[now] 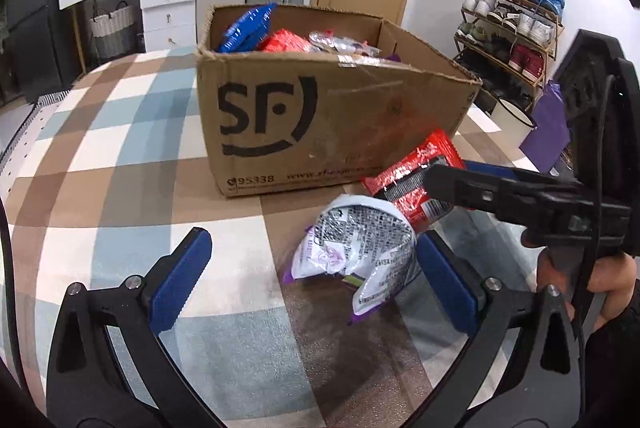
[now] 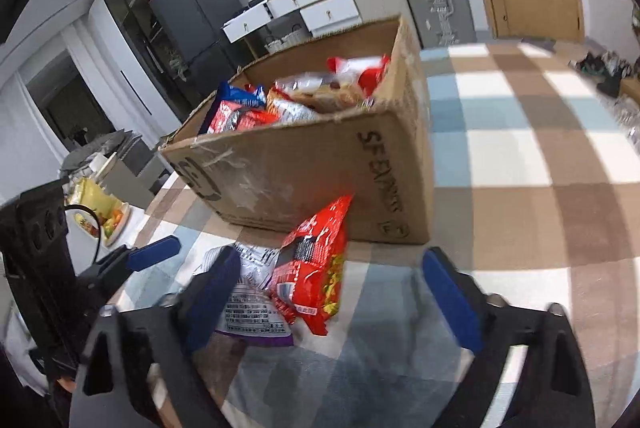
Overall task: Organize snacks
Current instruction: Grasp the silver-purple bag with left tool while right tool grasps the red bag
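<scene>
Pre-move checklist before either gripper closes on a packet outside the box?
1. Left gripper open: ok.
2. Purple-silver packet between the left fingers: ok, but close to one pad.
3. Right gripper open: ok.
4. Red packet between the right fingers: ok, overlapping the purple-silver packet.
5. Grippers apart from each other: not ok, crowded.
6. Room left in the cardboard box: cannot tell.

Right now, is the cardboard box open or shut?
Open: the cardboard box has no closed top, and snack packets show above its rim.
</scene>
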Action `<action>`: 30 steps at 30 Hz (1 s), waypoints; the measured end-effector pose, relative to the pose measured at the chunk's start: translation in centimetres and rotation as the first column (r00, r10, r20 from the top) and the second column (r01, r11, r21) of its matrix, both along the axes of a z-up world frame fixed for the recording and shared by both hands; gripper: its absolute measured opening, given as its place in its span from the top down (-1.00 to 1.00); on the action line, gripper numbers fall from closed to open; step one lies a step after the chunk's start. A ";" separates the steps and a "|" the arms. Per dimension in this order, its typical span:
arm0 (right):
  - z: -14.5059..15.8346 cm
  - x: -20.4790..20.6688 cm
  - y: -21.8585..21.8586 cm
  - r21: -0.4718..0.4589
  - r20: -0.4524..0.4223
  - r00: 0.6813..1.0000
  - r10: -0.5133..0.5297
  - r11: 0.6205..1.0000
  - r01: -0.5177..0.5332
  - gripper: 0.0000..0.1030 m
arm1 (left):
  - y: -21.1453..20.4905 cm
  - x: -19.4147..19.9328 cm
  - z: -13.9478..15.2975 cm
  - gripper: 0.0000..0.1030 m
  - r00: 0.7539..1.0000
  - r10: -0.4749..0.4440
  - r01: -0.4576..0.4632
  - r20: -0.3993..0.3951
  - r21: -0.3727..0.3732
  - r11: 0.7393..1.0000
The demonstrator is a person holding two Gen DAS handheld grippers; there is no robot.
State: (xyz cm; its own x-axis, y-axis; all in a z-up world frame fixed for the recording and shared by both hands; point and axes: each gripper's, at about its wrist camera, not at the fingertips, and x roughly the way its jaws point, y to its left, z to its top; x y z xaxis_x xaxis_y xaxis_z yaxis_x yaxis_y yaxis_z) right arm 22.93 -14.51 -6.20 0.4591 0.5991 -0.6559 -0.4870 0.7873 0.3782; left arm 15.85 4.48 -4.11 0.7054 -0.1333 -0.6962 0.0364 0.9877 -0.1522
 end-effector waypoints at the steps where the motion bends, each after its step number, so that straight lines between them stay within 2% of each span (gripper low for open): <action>1: -0.4 0.3 0.1 0.007 -0.021 1.000 0.006 1.000 -0.006 -0.62 | -0.1 0.1 -0.1 -0.98 1.000 -0.003 0.003 -0.003 0.002 1.000; 5: -1.0 0.4 0.4 0.009 -0.039 0.999 0.022 1.000 -0.022 -0.44 | -0.6 0.4 -0.5 -0.98 1.000 -0.021 0.021 -0.009 0.006 1.000; 9: -0.9 0.3 0.5 0.032 -0.033 0.999 0.032 0.999 -0.031 -0.38 | -0.7 0.7 -0.8 -0.98 0.999 -0.034 0.034 -0.025 -0.009 0.999; 13: -0.6 0.1 0.6 0.030 -0.015 1.000 0.016 0.999 -0.015 -0.11 | -0.8 1.1 -0.9 -0.98 0.999 -0.043 0.042 -0.028 -0.026 0.999; 15: -0.6 0.1 0.6 0.029 -0.008 1.000 0.017 0.999 -0.016 -0.10 | -1.2 1.3 -1.0 -0.98 0.999 -0.042 0.041 -0.030 -0.028 0.999; 23: -0.9 0.1 0.9 0.033 -0.031 0.999 0.030 0.999 -0.029 0.18 | -1.5 1.4 -1.2 -0.97 0.997 -0.059 0.057 -0.044 -0.037 0.998; 26: -1.0 -0.2 1.0 0.038 -0.029 0.999 0.046 0.998 -0.045 0.38 | -1.3 1.5 -1.2 -0.88 0.997 -0.066 0.064 -0.041 -0.057 0.996; 30: -0.8 -0.5 0.9 0.047 -0.012 0.998 0.056 0.997 -0.055 0.47 | -1.1 1.6 -1.5 -0.55 0.995 -0.083 0.079 -0.051 -0.076 0.994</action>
